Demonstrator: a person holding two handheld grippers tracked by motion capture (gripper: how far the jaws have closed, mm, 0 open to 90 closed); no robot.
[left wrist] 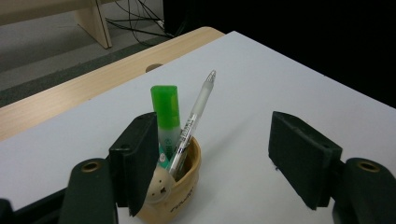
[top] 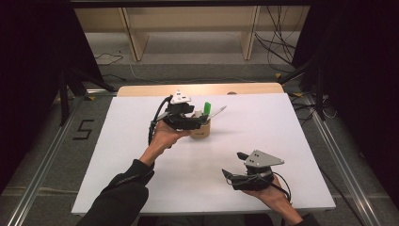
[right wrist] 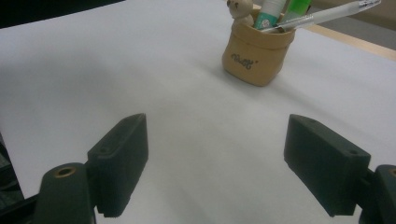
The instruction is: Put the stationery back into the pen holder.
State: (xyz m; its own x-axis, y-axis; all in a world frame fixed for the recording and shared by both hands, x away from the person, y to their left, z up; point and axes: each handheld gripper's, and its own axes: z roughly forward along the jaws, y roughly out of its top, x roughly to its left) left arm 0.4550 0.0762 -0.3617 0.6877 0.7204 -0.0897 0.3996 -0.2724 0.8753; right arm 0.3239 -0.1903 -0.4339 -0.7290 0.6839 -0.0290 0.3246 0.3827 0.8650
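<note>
White and matte, the sheet [top: 197,160] covered nearly all of the pale wooden table [top: 141,89], whose bare rounded edge showed along the far side; grey floor and light wooden legs lay beyond.

Item one: tan pen cup [top: 201,130], soft-looking and pouch-shaped with a rolled rim, dark script printed on its side and a small bear figure at the lip. It stood upright on the sheet, toward the far middle of the table.

Item two: green highlighter [left wrist: 165,114], chunky, with a glossy squared translucent cap, upright in the cup.

Item three: clear pen [left wrist: 196,114], slim frosted plastic barrel, leaning out of the cup to one side of the highlighter.

Item four: my left gripper [left wrist: 212,158], black blocky pads on matte arms. Its jaws stood apart, gripping nothing; one pad sat just in front of the cup's rim, the other well off over bare sheet.

Item five: my right gripper [right wrist: 217,170], same build, grey three-cornered plate on top. I held it low near the table's near edge, well apart from the cup, jaws spread wide with plain white sheet between them.
</note>
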